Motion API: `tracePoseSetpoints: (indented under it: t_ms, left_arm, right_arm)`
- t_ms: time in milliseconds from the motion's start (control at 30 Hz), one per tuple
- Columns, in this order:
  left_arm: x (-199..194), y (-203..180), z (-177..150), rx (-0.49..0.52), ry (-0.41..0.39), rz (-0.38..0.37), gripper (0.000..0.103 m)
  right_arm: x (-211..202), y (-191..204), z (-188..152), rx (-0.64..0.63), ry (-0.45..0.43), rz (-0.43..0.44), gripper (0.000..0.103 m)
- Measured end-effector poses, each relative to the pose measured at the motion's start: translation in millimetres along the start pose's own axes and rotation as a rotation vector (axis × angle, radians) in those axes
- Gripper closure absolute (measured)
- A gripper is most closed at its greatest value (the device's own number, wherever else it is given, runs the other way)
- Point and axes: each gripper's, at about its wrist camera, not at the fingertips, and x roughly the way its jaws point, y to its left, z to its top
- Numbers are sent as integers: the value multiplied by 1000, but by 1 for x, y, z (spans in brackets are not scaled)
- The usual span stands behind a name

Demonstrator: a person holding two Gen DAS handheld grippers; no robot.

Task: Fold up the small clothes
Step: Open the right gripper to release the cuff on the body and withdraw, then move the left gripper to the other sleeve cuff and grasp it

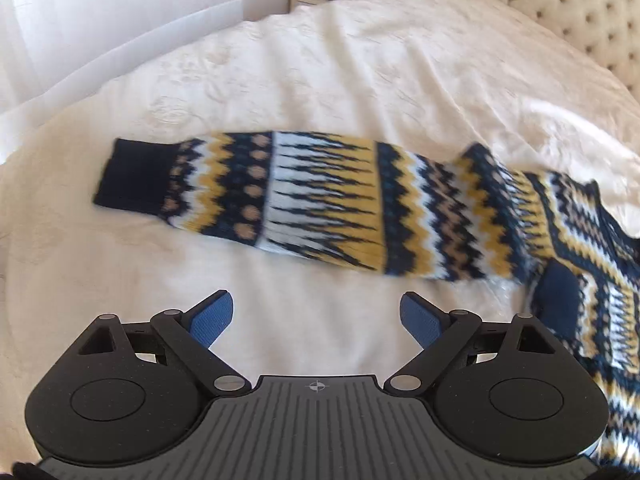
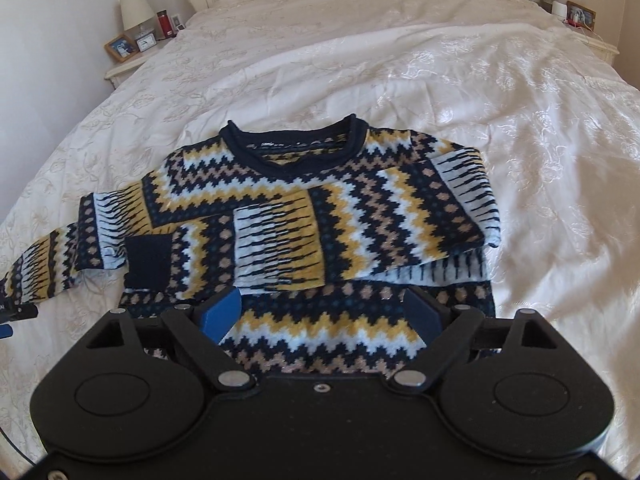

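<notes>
Both tongs hang open over a zigzag sweater on a bed.

The left tongs (image 1: 316,322) are spread wide with nothing between their blue pads (image 1: 212,320), above the bare bed cover (image 1: 320,80) just in front of the sweater's long sleeve (image 1: 280,192). That sleeve lies flat and stretched out sideways, away from the sweater's body, with its dark cuff (image 1: 132,176) at the far end. The right tongs (image 2: 322,312) are also spread wide and hold nothing, low over the bottom part of the sweater (image 2: 320,208). The sweater lies flat on the bed, neck hole (image 2: 294,144) pointing away. Its other sleeve (image 2: 276,248) is folded across the sweater's front. Past the sweater, a lamp (image 2: 136,10) and a picture frame (image 2: 122,46) stand on a small stand beside the bed.
</notes>
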Motion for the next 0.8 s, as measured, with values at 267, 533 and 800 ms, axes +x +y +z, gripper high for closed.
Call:
tracePoseSetpoints:
  t_ms: [267,533,800]
  left_arm:
    - [19,59,27,-143,-36,68,11]
    - [49,88,38,-272,-31,57,12]
    - [62,93,61,-260,-59,-10,66]
  right_arm:
    - [-5,37,-8,-9,14,16,14]
    - [-8,61,-9,-42,27,13,14]
    - [-7,69,-12,-33,41,-10,14]
